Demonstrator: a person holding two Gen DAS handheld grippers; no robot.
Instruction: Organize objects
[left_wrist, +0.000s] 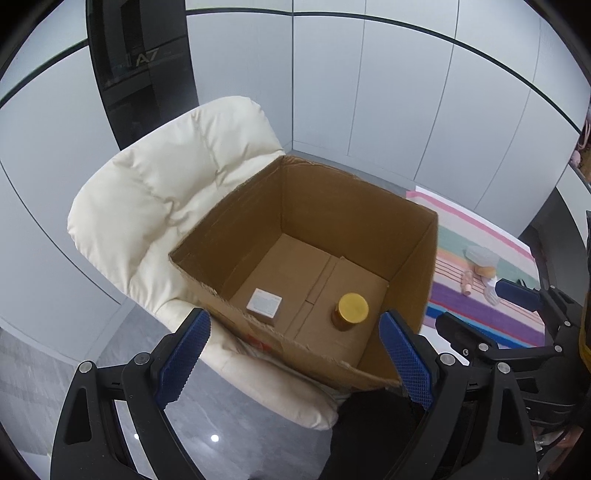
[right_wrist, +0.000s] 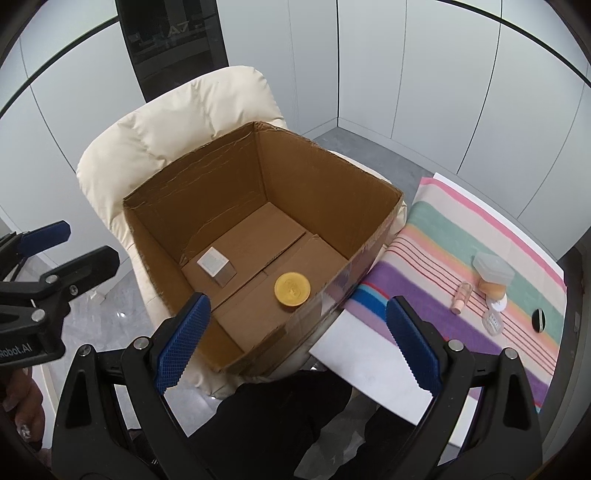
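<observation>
An open cardboard box (left_wrist: 236, 221) (right_wrist: 369, 206) stands on a cream padded chair. Inside it lie a jar with a yellow lid (left_wrist: 352, 308) (right_wrist: 292, 288) and a small white-topped box (left_wrist: 264, 303) (right_wrist: 214, 264). My left gripper (left_wrist: 293, 354) hangs open above the box's near edge with nothing between its blue pads. My right gripper (right_wrist: 297, 345) is open and empty too, above the box's near right corner. On the striped cloth to the right lie a clear lidded tub (right_wrist: 493, 267) over an orange sponge (right_wrist: 491, 290), a small pink bottle (right_wrist: 461, 295), a clear little case (right_wrist: 493, 321) and a black round item (right_wrist: 538, 319).
The cream chair (left_wrist: 155, 206) (right_wrist: 147, 147) backs onto grey wall panels and a dark glass panel (left_wrist: 140, 74). The striped cloth (right_wrist: 443, 236) covers a white table right of the box. A dark garment (right_wrist: 280, 417) is below the grippers. Grey floor lies to the left.
</observation>
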